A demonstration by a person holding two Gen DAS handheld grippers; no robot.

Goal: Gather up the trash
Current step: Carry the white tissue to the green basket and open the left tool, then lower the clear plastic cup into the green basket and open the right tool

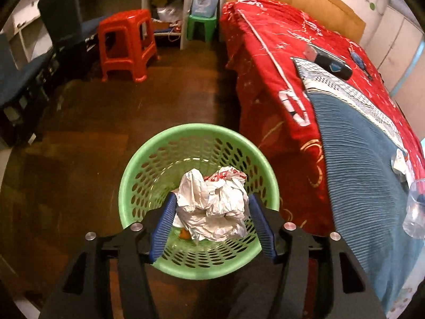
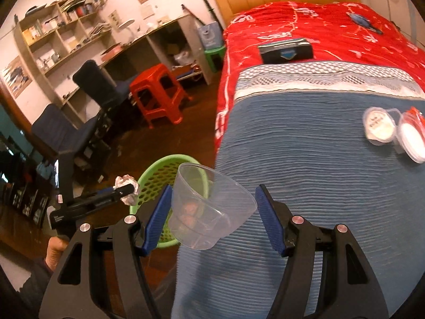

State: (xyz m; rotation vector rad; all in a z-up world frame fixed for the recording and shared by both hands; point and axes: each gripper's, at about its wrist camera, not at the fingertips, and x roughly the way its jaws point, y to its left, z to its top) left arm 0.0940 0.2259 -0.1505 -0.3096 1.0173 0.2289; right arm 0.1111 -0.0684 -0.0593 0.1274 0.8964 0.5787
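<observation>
A green perforated basket (image 1: 196, 128) stands on the wooden floor beside the bed; a small orange scrap lies at its bottom. My left gripper (image 1: 212, 199) hangs right over it, shut on a crumpled white plastic bag with red print (image 1: 215, 204) that fills the gap between both blue pads. The right wrist view shows that same left gripper (image 2: 127, 187) with the bag above the basket (image 2: 164, 160). My right gripper (image 2: 214, 188) is shut on a clear plastic cup (image 2: 212, 207), tilted with brownish residue inside, at the bed's edge just right of the basket.
The bed (image 2: 305, 146) has a blue cover and a red quilt. On it lie two clear lidded containers (image 2: 379, 127), a black box (image 2: 285, 50) and a small wrapper (image 1: 398, 162). A red stool (image 1: 124, 42), dark chairs (image 1: 61, 13) and a green stool (image 1: 200, 26) stand beyond the basket.
</observation>
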